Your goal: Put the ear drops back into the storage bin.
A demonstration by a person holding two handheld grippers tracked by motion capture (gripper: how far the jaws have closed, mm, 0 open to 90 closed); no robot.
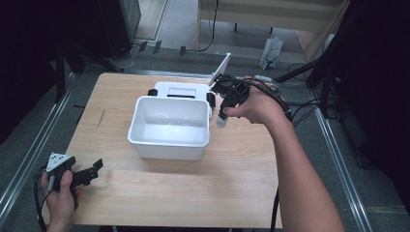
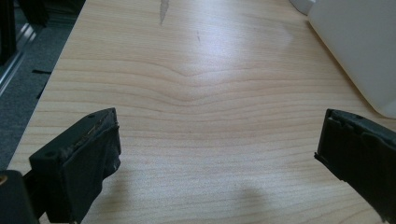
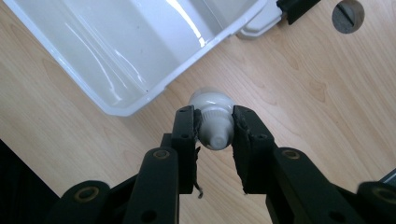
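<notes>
right gripper [image 3: 214, 128] clamps small white bottle [image 3: 213, 116] just beside white bin [image 3: 140, 100], bottle upright, cap up. left gripper [image 2: 217, 154] wide open, holding nothing, near bin.

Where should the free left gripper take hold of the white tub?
Take the white tub by its near-left rim, coming from the left gripper's side. One jaw goes inside and one outside. The thin upright wall and rolled lip suit a pinch; the body looks too wide for the jaws.

Tub [image 1: 169, 125] mid-table [image 1: 159, 193], scale [image 1: 179, 89] behind it, bottle [image 1: 222, 118] at its right
</notes>
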